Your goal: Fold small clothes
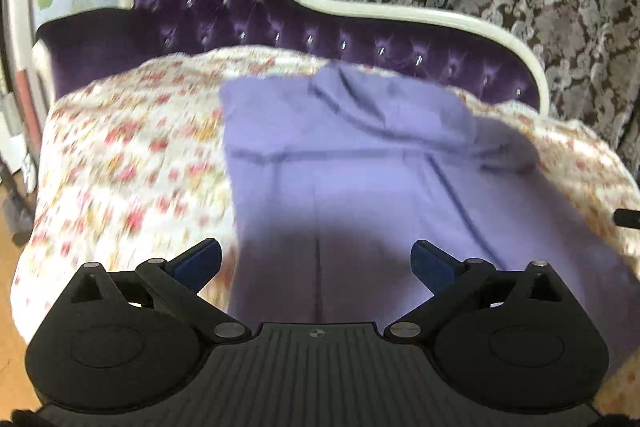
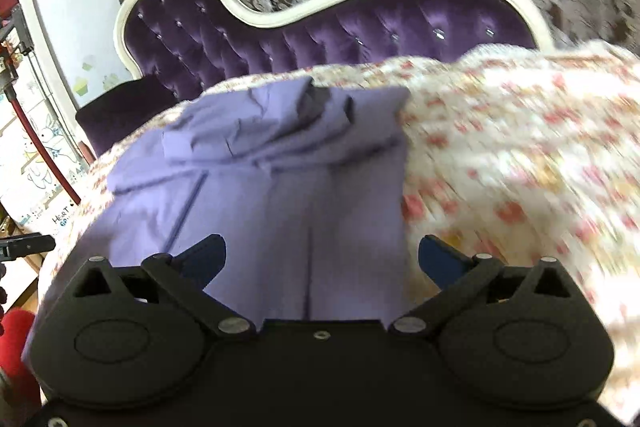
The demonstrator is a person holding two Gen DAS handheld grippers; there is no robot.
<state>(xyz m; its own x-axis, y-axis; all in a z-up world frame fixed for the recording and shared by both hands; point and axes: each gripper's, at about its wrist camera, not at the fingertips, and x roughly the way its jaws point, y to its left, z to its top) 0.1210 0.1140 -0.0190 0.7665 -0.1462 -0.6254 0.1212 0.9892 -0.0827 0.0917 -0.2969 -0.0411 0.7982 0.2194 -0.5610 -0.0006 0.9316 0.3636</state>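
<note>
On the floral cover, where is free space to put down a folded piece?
Free: the floral cover between the lilac garment and the cover's outer edge, and the wide stretch on its other side. Crowded: the middle, under the garment, bunched toward the purple headboard.

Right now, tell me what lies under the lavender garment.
The lavender garment lies spread on a floral bedspread, which shows on both its sides. What the bedspread covers cannot be seen. Both the left gripper and the right gripper are open above it.
</note>
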